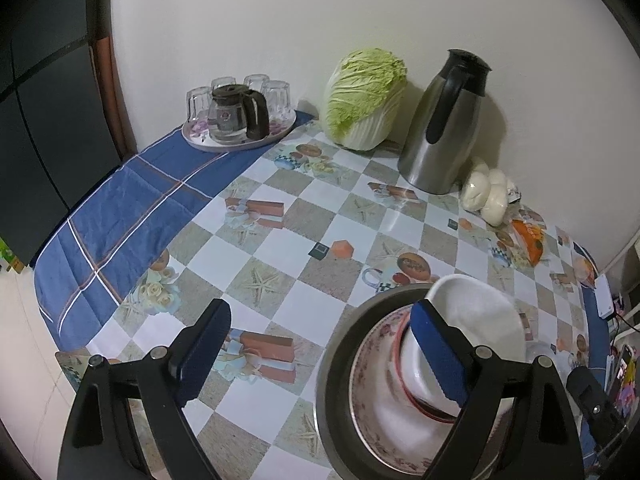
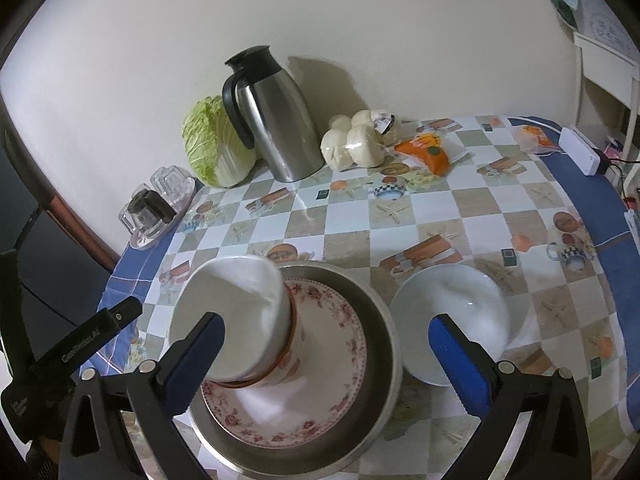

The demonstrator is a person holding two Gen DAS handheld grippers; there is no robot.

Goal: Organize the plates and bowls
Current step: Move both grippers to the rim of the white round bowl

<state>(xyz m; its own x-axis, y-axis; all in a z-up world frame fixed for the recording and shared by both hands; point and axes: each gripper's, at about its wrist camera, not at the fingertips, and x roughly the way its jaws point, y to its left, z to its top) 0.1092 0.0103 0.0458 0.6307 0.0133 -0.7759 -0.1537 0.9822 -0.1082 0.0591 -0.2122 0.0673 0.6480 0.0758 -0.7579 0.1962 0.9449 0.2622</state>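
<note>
Both claws spread wide over the stacked dishes, gripping nothing.

My left claw [image 1: 320, 360] hangs with its jaws apart; only checkered tablecloth [image 1: 280, 240] lies between them, and its right finger crosses in front of the white bowl [image 1: 472, 320]. That bowl sits tilted in the red-rimmed bowl [image 1: 424, 398], which rests on the floral plate [image 1: 376, 420] inside the steel pan [image 1: 340, 360], all just right of the claw's centre. My right claw [image 2: 324, 360] is also spread, empty; the floral plate [image 2: 340, 380] and steel pan [image 2: 380, 340] lie between its fingers, the tilted white bowl [image 2: 228, 300] beyond its left fingertip. A second white bowl [image 2: 448, 304] stands alone on the cloth just behind its right fingertip, beside the pan.
</note>
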